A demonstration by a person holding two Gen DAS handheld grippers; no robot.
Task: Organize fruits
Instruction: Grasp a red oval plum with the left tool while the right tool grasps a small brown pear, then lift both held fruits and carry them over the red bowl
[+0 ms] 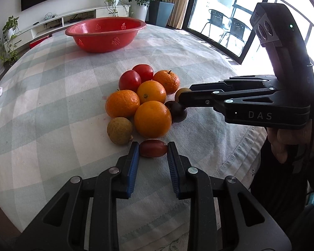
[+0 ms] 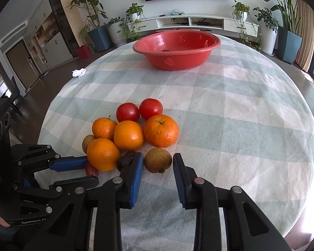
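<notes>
While my left claw (image 1: 153, 148) pinches the small red fruit (image 1: 153, 148) at lower centre of its view, my right claw (image 2: 158, 160) has closed on the brown-green fruit (image 2: 157, 160) just beside the oranges (image 2: 128, 134). I judge this the picking step: both fruits gripped, neither lifted. Next comes a straight lift clear of the pile, then a carry to the red basin (image 2: 211, 44), well apart at the top of the frame. Both claws tilt down toward the cloth (image 2: 240, 115).
</notes>
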